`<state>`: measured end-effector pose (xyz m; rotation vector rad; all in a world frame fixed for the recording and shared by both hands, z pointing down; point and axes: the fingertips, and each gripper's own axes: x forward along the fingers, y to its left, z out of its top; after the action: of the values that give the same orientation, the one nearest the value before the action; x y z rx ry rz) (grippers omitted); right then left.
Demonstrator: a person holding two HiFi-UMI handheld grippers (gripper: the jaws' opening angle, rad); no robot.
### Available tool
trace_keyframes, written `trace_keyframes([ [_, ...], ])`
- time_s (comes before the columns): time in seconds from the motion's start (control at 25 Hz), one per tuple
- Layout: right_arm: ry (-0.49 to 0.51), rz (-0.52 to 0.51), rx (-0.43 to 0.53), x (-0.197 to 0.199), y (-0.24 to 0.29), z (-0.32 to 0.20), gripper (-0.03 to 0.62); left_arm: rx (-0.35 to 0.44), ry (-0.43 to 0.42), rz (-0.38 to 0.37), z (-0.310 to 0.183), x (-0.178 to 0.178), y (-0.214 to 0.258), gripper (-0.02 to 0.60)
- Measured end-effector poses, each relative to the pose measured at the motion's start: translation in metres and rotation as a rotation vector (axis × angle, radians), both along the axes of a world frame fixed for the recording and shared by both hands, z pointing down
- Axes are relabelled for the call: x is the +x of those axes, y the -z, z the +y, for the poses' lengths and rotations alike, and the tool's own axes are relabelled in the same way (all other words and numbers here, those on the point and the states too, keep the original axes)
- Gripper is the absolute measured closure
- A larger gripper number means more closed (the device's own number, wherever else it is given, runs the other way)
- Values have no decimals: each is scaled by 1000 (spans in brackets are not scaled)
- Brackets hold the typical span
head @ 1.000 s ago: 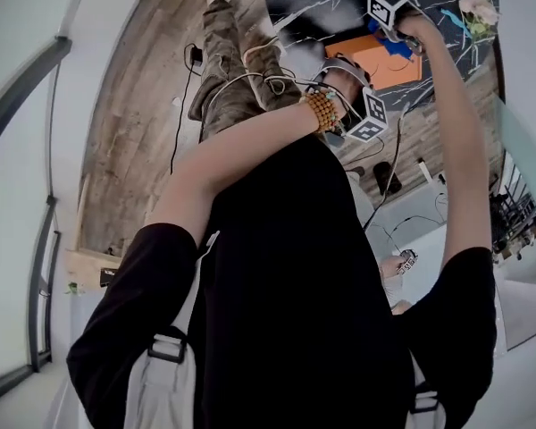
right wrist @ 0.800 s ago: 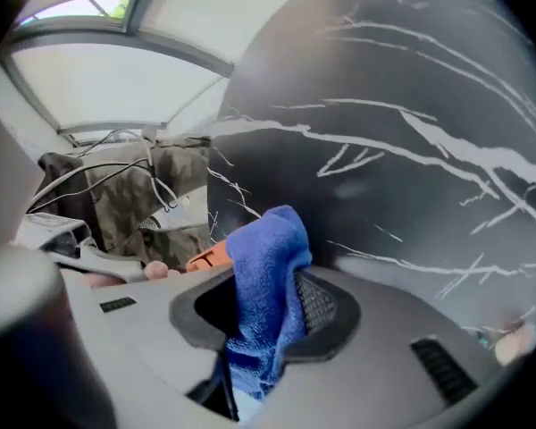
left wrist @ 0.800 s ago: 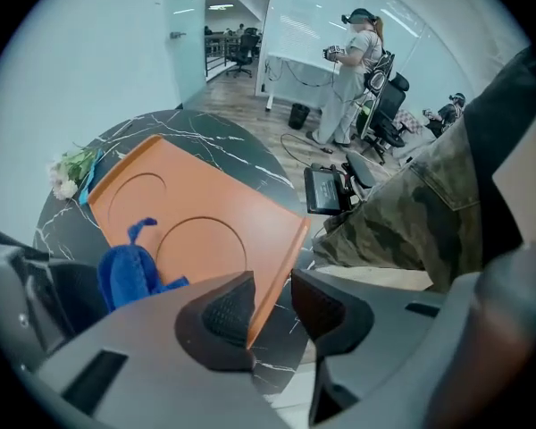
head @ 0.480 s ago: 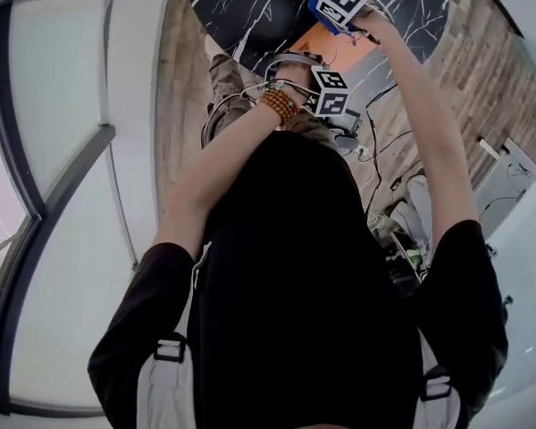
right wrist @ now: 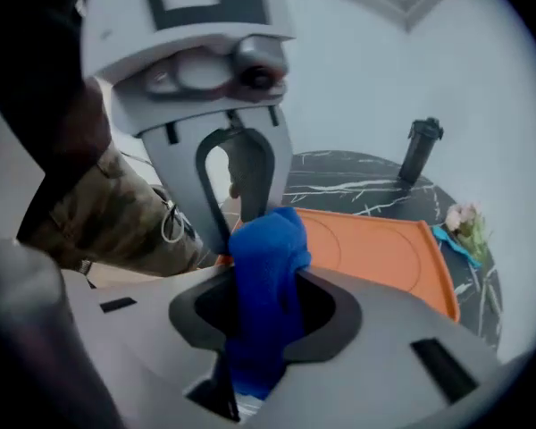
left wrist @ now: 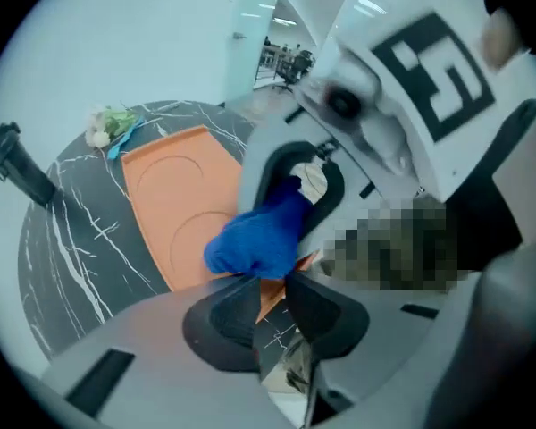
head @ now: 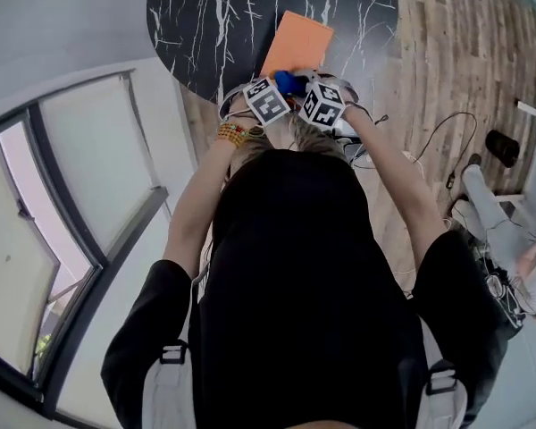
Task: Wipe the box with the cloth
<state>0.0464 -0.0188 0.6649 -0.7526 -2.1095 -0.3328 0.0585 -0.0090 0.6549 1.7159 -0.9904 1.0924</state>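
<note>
holding cloth [right wrist: 266, 262] clamped in right gripper [right wrist: 261, 304] near box [right wrist: 375, 250]; just been closing left gripper [left wrist: 270, 286], jaws narrowly apart, empty, cloth at tips.

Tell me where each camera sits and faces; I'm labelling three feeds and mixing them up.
Head view: above the person, facing steeply down at the black table and orange box; shoulders and both arms show.
Left gripper view: on the left gripper, facing along its jaws, which have just been closing, the blue cloth at their tips unclamped.
Right gripper view: on the right gripper, facing along jaws clamped on that cloth; camouflage trousers show.
Shared: both gripper views see cloth, box and table.
</note>
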Motion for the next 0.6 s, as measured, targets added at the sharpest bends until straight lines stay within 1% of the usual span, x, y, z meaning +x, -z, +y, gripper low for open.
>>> trace_keyframes([
  [0.04,-7,-30,3,3,-1,0,493,27,29,-2,-4,-4,5,500],
  [0.08,-51,-55,4,1,-2,-12,491,54,59,-8,-10,-8,8,500],
  [0.12,-129,-72,2,-5,-3,-33,488,74,102,-7,-15,-13,8,500],
  [0.2,-332,-102,-7,-24,-5,-91,487,100,226,24,-24,-21,3,486],
  [0.28,-506,-126,-47,-40,-6,-144,487,124,331,44,-36,-30,-2,469],
  [0.32,-564,-128,-88,-45,-5,-161,485,128,355,37,-40,-34,-5,460],
  [0.36,-601,-128,-129,-48,-2,-169,485,124,363,26,-42,-35,-8,460],
  [0.4,-620,-131,-161,-48,1,-170,485,114,367,19,-43,-36,-12,460],
  [0.48,-614,-149,-199,-39,3,-152,485,101,388,21,-42,-37,-17,459],
  [0.56,-555,-161,-244,-20,4,-110,485,103,415,7,-41,-41,-18,487],
  [0.6,-505,-163,-265,-8,4,-83,487,107,421,-7,-40,-43,-17,499],
])
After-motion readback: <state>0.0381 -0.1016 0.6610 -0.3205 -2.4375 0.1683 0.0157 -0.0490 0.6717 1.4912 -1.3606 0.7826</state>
